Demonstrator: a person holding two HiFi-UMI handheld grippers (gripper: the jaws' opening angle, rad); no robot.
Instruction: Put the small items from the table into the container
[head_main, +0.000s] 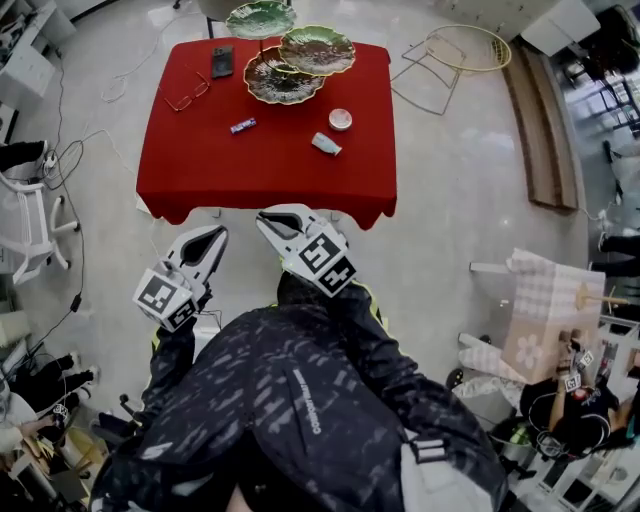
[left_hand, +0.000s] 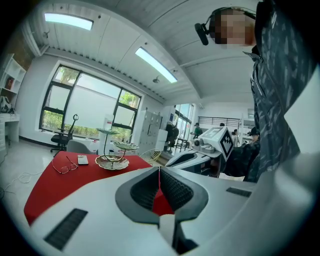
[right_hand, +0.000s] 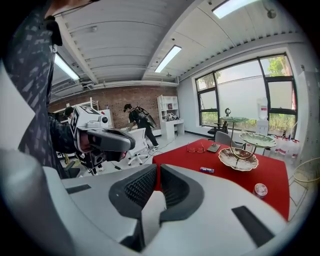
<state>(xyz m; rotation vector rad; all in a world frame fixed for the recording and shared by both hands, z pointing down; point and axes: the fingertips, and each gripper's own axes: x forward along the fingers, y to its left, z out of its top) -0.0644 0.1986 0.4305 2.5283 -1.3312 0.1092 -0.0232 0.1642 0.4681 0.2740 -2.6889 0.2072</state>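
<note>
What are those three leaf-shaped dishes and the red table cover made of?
Dishes: probably glazed ceramic, possibly glass. Their mottled green-brown surfaces catch glossy highlights, and the rims are scalloped.
Red cover: fabric with a matte finish. It shows no shine and hangs over the edges in soft folds at the corners.

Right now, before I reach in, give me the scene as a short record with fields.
table: red cloth
container: tiered dish stand, far edge, looks empty
loose items: phone, glasses, blue wrapped bar, round tin, small bottle lying down
left tongs: shut, empty
right tongs: shut, empty
position: both by the table's near edge
</note>
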